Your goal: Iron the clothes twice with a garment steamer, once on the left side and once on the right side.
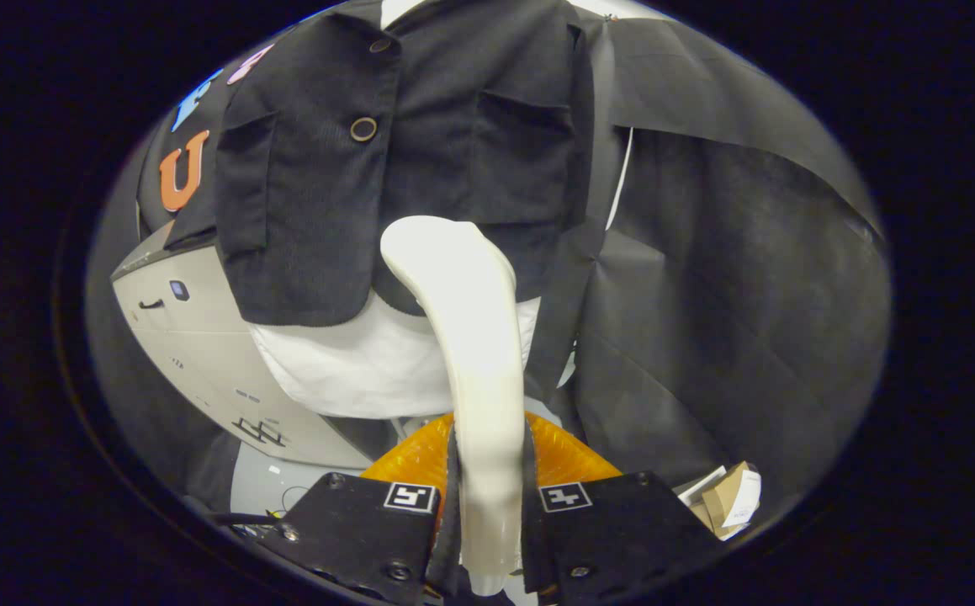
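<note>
a: biggest thing first, the black cloth wall (731, 278) fills the far side and hangs in loose folds to the right of the clothes. plenty of open room over there, nothing in front of it but a small cardboard box (727, 501) down low near the right finger.

b: and the clothes?

a: one black corduroy jacket (420, 160) hanging straight ahead, two chest pockets, two buttons i can count. its hem ends partway down and one white shirt (352, 366) sticks out under it. left of them sits one light grey machine panel (193, 337), close by the jacket's left edge, so that side is tighter.

b: steamer?

a: one white garment steamer (474, 353), its handle rising from between the fingers, its head up at the jacket's lower right hem. can't tell if it touches the fabric. one orange ribbed piece (420, 459) sits behind the handle.

b: tongs?

a: the gripper (487, 513) is clenched on the handle, both fingers pressing it from either side.
</note>
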A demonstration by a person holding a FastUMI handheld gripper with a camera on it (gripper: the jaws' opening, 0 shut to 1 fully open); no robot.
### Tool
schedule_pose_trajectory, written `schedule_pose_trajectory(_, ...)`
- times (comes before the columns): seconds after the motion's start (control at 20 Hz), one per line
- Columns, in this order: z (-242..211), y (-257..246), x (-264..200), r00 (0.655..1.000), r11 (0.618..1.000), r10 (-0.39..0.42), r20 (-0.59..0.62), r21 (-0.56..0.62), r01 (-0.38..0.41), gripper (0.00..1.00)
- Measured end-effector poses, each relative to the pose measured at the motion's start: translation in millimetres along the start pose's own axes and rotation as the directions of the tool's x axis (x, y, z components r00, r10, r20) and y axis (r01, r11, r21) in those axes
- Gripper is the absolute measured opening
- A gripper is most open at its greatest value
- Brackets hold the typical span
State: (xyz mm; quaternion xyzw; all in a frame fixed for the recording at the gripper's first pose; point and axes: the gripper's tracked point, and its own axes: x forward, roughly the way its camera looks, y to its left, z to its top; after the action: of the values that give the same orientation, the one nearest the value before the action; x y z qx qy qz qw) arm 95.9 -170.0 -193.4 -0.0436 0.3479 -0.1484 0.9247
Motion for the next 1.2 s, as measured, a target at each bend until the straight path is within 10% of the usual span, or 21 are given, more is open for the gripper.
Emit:
schedule_pose_trajectory(0.65, 31, -24, -123, 0.985, 0.993, -0.063, 0.163, 0.109, 0.045, 0.32)
schedule_pose_trajectory(1.2, 46, -45, -212, 0.945, 0.993, 0.105, 0.309, 0.017, -0.116, 0.32)
